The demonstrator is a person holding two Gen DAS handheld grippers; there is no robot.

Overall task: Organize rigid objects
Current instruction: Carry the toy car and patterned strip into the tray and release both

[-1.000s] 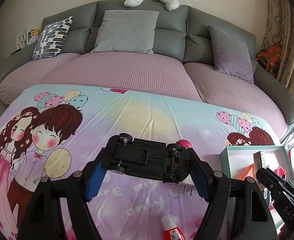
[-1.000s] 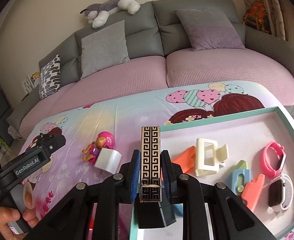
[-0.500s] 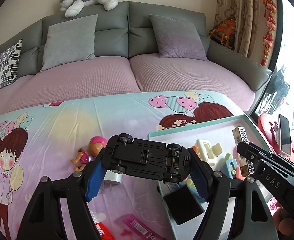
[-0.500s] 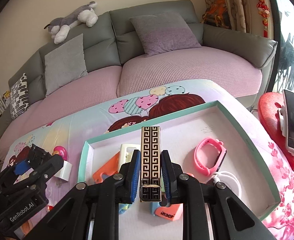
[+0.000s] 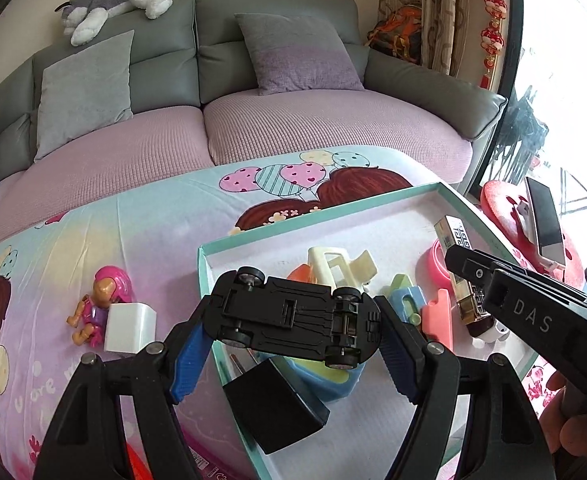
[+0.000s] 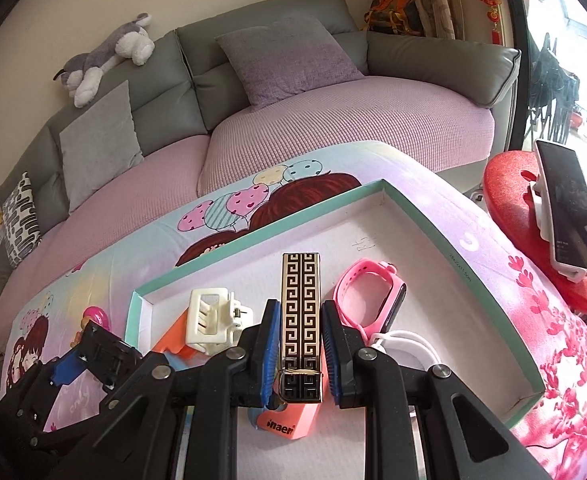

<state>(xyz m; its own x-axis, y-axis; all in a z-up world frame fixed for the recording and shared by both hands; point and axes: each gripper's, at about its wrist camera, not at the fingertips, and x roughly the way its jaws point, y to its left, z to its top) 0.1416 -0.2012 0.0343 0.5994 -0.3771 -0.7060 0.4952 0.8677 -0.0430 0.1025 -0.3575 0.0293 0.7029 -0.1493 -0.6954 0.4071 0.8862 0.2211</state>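
My left gripper point(image 5: 291, 320) is shut on a black toy car point(image 5: 293, 316), held underside up over the near-left corner of the teal-rimmed box point(image 5: 317, 216). In the right wrist view my right gripper point(image 6: 300, 344) is shut on a slim black-and-gold patterned box point(image 6: 300, 312), upright above the teal-rimmed box point(image 6: 253, 236). Inside lie a cream hair claw point(image 6: 209, 318), a pink watch band point(image 6: 367, 292), a white band point(image 6: 407, 344), orange pieces and a black cube point(image 5: 273, 404). The left gripper point(image 6: 93, 354) shows at the lower left of the right wrist view.
On the cartoon-print cloth point(image 5: 133, 232) left of the box lie a pink doll figure point(image 5: 101, 300) and a white cube point(image 5: 129, 328). A grey sofa point(image 5: 253, 80) with cushions stands behind. To the right, a red stool point(image 6: 533, 216) carries a phone point(image 6: 569, 208).
Both grippers have swung right across the cloth, from left of the box to over it. The car and the patterned box stayed gripped; more of the box's contents came into view.
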